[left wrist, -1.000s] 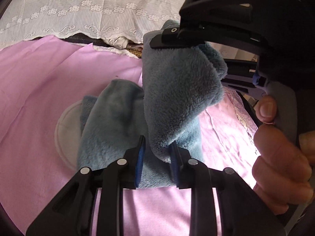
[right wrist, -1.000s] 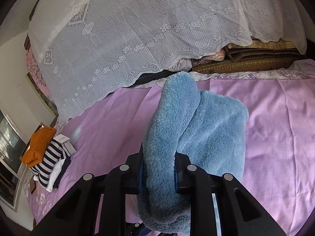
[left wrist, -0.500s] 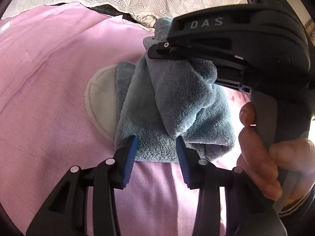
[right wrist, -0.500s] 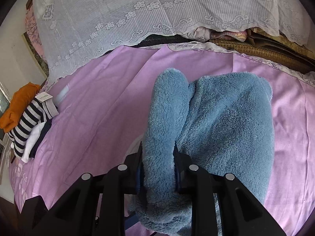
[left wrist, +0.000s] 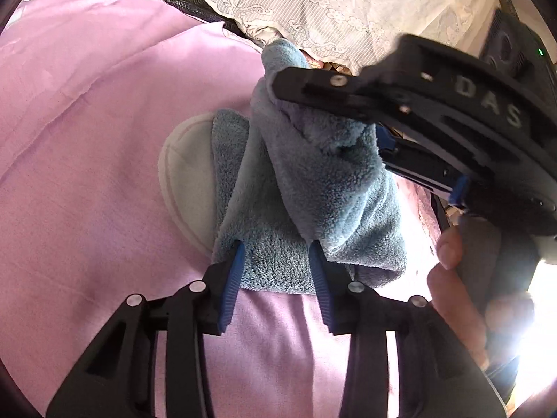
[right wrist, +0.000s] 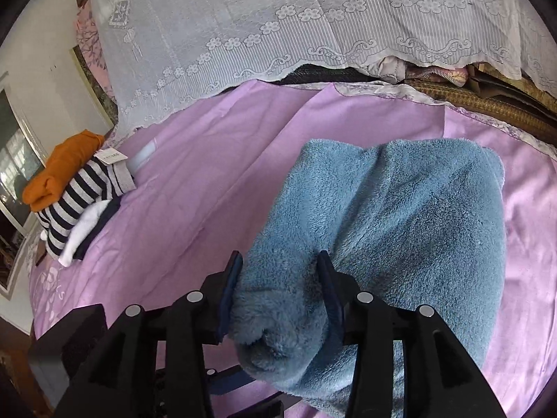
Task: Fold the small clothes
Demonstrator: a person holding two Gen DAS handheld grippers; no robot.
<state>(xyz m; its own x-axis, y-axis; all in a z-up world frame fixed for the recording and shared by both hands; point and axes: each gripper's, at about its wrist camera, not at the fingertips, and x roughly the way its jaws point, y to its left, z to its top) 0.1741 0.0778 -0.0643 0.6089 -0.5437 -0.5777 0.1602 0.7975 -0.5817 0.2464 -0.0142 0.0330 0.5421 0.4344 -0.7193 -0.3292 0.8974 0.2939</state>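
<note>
A fluffy blue garment lies folded on the pink sheet. My left gripper is open, its fingers at the garment's near edge, holding nothing. My right gripper has widened and its jaws stand apart around a thick fold of the garment, which still fills the gap between them. From the left wrist view the right gripper reaches in from the right with a fold of the garment in it.
A pile of folded clothes, orange and striped, sits at the left edge of the bed. A white lace cloth covers the bedding behind. A pale round patch shows on the sheet left of the garment.
The right gripper lowered the fold onto the rest of the garment and its jaws widened. The left gripper stayed open and moved nearer the garment's edge.
</note>
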